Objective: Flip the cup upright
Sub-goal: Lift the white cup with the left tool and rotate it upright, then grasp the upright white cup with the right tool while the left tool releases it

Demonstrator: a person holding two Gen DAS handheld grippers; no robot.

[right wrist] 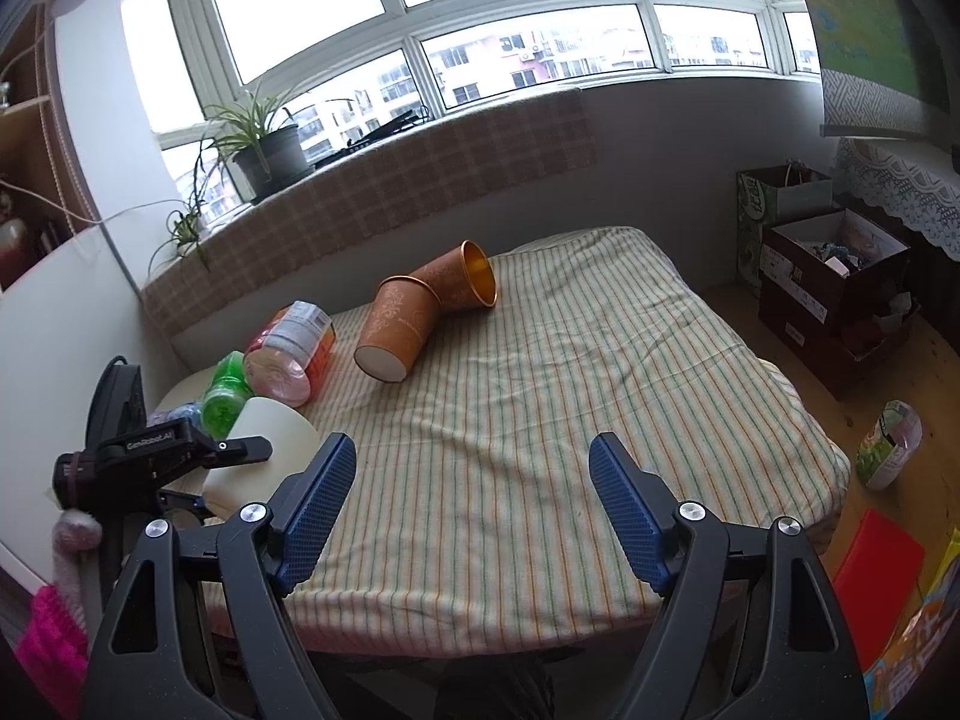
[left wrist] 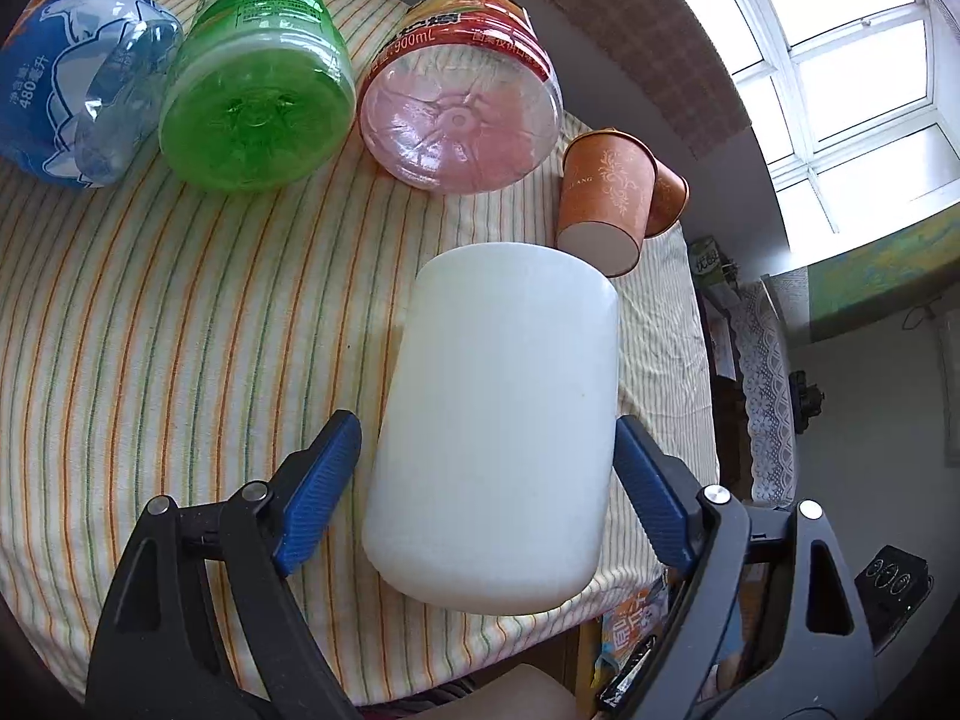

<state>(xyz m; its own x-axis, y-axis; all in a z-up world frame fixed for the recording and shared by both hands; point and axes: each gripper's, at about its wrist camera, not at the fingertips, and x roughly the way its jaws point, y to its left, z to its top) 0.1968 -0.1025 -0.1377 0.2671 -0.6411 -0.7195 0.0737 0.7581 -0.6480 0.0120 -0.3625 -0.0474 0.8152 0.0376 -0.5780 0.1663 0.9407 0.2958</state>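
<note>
**White cup between the left jaws, right gripper spread over the bed**

Blue pads of the left gripper point(left wrist: 489, 450) flank the white cup point(left wrist: 498, 420), which fills the middle of the left wrist view. Its jaws stand wide; the right pad meets the cup's wall, while a sliver of cloth shows between the left pad and the cup, so whether the grip is closed on it I cannot tell. That cup lies tilted over the striped bedspread point(left wrist: 180, 330), its far end toward 12 o'clock.

Beyond it, at 1 o'clock, lie two nested orange paper cups point(left wrist: 606, 198). From 10 to 12 o'clock three bottles lie on their sides, bases toward the camera: a blue bottle point(left wrist: 84, 90), a green bottle point(left wrist: 258, 96) and a pink bottle point(left wrist: 462, 102).

Only the right wrist view shows the right gripper point(right wrist: 471, 504), jaws spread wide with nothing between them, over bare bedspread. It alone shows the orange cups' open gold mouth, a potted plant point(right wrist: 270, 144) on the sill at 11 o'clock, and cardboard boxes point(right wrist: 840, 276) on the floor at 2 o'clock. At 9 o'clock there, the left gripper appears from the side against the white cup
</note>
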